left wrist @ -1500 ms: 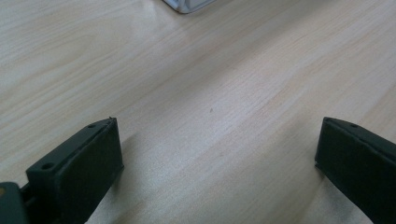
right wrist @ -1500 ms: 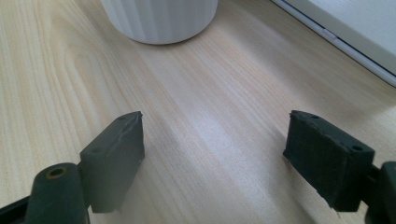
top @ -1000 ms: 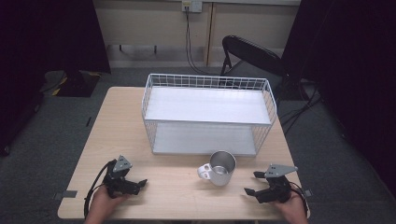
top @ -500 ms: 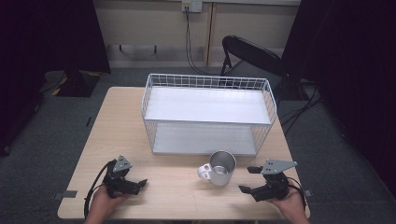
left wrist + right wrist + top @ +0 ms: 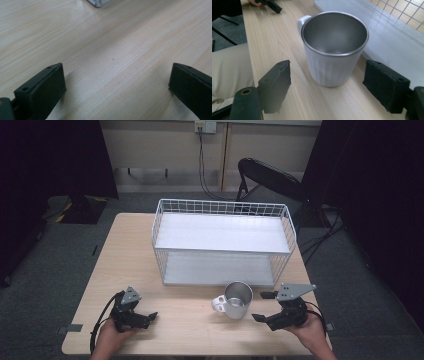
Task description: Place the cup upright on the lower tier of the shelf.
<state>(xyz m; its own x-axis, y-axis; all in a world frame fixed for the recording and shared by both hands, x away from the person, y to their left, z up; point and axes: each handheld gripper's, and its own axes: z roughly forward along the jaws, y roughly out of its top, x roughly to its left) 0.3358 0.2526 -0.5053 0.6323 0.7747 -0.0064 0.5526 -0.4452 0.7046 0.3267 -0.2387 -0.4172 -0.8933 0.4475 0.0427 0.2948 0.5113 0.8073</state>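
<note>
High view: one mug [image 5: 237, 299], two grippers, one rack [image 5: 223, 241].

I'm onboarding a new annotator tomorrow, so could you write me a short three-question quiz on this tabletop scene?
1. True or false: the right gripper is already shut on the mug.
2. Multiple choice: where does the mug stand? A) on the upper shelf of the wire rack; B) on the table in front of the rack; C) on the floor.
3. Short answer: what lies between the jaws of the left gripper in the left gripper view?

Key:
1. False. Its jaws are open, one on each side of the mug, apart from it.
2. B.
3. Bare wooden tabletop; that gripper is open and holds nothing.
</note>
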